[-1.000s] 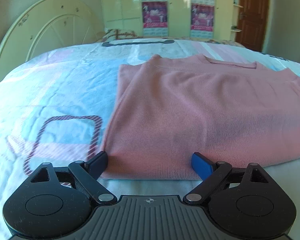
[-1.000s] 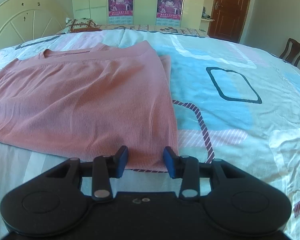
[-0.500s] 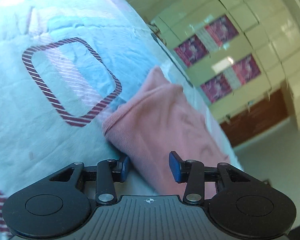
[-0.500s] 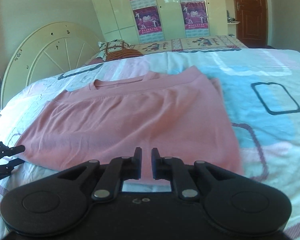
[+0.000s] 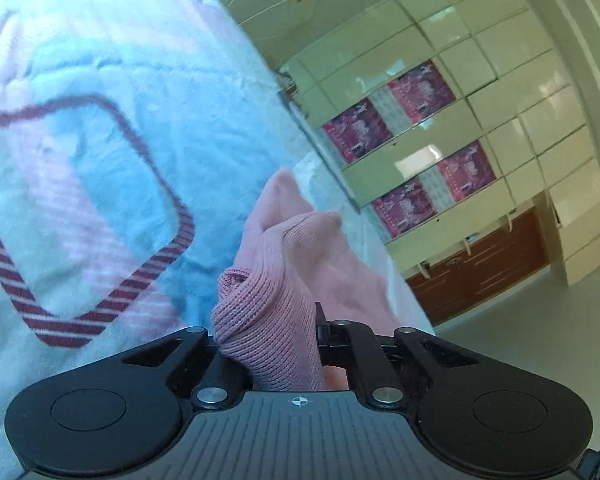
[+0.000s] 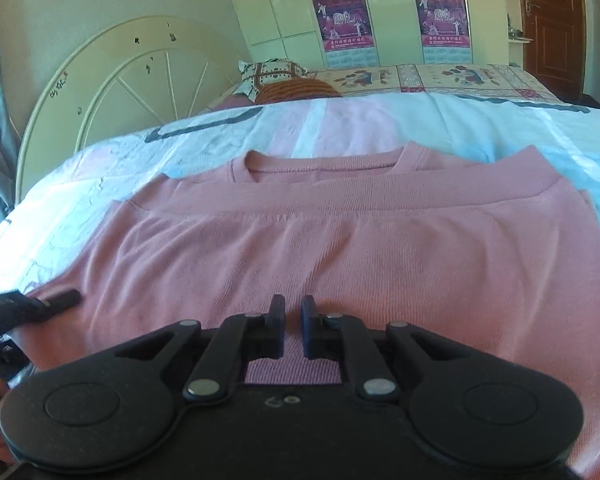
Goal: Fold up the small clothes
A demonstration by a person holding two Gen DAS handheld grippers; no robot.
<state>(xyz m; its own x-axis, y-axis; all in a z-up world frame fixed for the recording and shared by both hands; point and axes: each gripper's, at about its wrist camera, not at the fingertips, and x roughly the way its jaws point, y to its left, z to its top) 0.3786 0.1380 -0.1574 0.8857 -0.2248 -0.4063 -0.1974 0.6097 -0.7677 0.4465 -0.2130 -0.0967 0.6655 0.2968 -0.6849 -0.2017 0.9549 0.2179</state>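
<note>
Left gripper fingers just squeezed shut on soft pink knitted top, low middle. Right gripper fingers nearly shut, holding nothing. Ready to fold.

The garment lies flat on the bed, its neckline on the far side toward the headboard, with a pillow behind it and the wardrobe and door beyond the bed. The right gripper sits over the garment's near edge at about its middle, while the left gripper reaches in at the garment's left corner. In the left wrist view that corner is bunched between the fingers, seemingly raised off the bed, with bare bedding to its left.
</note>
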